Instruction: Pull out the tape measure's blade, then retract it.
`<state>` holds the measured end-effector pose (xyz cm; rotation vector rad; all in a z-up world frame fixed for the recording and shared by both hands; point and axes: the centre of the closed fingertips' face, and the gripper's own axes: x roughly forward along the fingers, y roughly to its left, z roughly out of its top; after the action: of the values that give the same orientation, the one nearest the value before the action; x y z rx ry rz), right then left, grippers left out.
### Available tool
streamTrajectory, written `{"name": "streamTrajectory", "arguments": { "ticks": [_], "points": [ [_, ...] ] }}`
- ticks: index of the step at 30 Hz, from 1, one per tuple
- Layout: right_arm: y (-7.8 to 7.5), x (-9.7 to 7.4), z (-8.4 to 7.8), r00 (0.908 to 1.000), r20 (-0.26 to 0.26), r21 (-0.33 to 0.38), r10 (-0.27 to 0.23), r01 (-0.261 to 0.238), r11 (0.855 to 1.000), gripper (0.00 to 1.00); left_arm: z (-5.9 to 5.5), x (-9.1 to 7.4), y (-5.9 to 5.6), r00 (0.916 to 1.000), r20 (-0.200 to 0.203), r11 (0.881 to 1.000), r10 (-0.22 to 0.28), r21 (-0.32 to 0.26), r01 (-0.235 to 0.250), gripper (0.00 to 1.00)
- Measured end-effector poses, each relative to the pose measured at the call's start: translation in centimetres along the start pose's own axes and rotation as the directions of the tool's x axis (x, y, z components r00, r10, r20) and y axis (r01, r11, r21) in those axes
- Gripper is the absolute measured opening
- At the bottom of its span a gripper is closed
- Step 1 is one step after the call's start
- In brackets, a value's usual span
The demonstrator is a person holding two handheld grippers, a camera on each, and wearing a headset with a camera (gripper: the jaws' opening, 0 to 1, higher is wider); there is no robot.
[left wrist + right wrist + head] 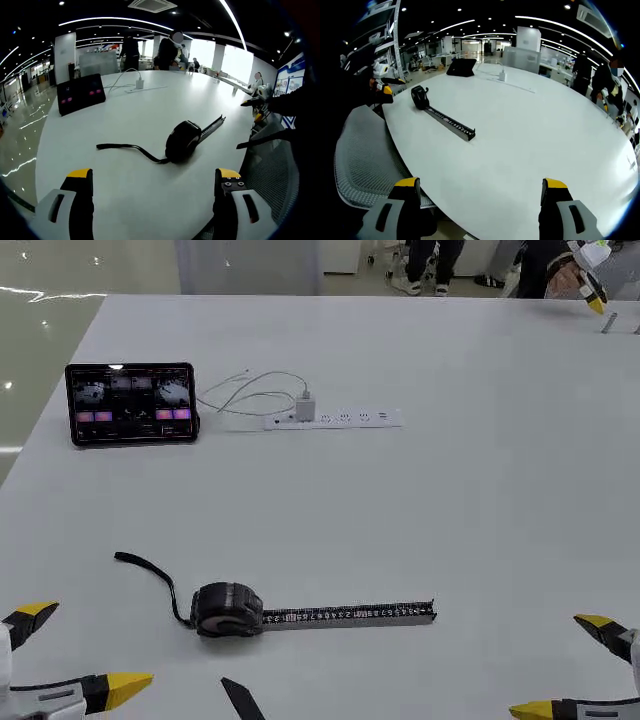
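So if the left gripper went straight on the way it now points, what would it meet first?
Probably the tape measure's case, lying nearly dead ahead of the left gripper on the table; height is unclear, so it might pass over it.

Your right hand-held gripper (480, 184) low at the rim of the white tabletop (535, 130), jaws spread wide with nothing between them, tape measure (420, 96) well ahead on your left, blade (449, 121) drawn out and lying flat, your left hand-held gripper (384, 86) near its case, grey mesh chair (362, 160) by the rim.
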<state>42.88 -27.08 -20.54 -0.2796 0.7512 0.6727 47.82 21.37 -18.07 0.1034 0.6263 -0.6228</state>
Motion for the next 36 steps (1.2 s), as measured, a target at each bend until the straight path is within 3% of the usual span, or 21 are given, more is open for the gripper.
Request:
{"name": "streamTrajectory", "arguments": {
  "ticks": [2,9,18,19,25,32,36],
  "points": [
    [-0.3,0.2,0.1,0.9998,-0.021,-0.027,-0.007,0.007,1.0,0.99,0.5,0.3,-0.6,0.9999,0.008,1.0,-0.009,-0.023,0.009,0.99],
    [0.0,1.2,0.8,0.9952,-0.078,-0.089,0.058,-0.065,0.994,0.99,1.3,2.0,-2.3,0.9995,0.013,0.998,-0.031,-0.057,0.031,0.99],
    [-0.7,2.5,2.9,0.9897,-0.103,-0.153,0.099,-0.114,0.982,0.99,2.7,3.7,-4.8,0.9992,0.014,0.999,-0.038,-0.029,0.038,0.99],
    [-0.7,2.7,3.1,0.9881,-0.111,-0.166,0.106,-0.124,0.978,0.99,2.9,4.0,-5.5,0.9975,0.025,0.998,-0.066,-0.022,0.066,0.99],
    [-0.5,4.1,3.9,0.9765,-0.158,-0.237,0.146,-0.181,0.954,0.99,4.0,5.1,-6.7,0.9979,0.04,0.997,-0.052,-0.051,0.054,0.99],
    [0.1,5.3,4.6,0.9622,-0.191,-0.265,0.194,-0.241,0.934,0.99,4.3,6.2,-6.5,0.9992,0.039,0.998,-0.007,-0.063,0.01,0.99],
    [0.2,6.0,4.6,0.9541,-0.209,-0.279,0.215,-0.268,0.922,0.99,4.7,6.6,-6.8,0.9979,0.065,0.998,0.005,-0.065,0.0,0.99]
  ]
}}
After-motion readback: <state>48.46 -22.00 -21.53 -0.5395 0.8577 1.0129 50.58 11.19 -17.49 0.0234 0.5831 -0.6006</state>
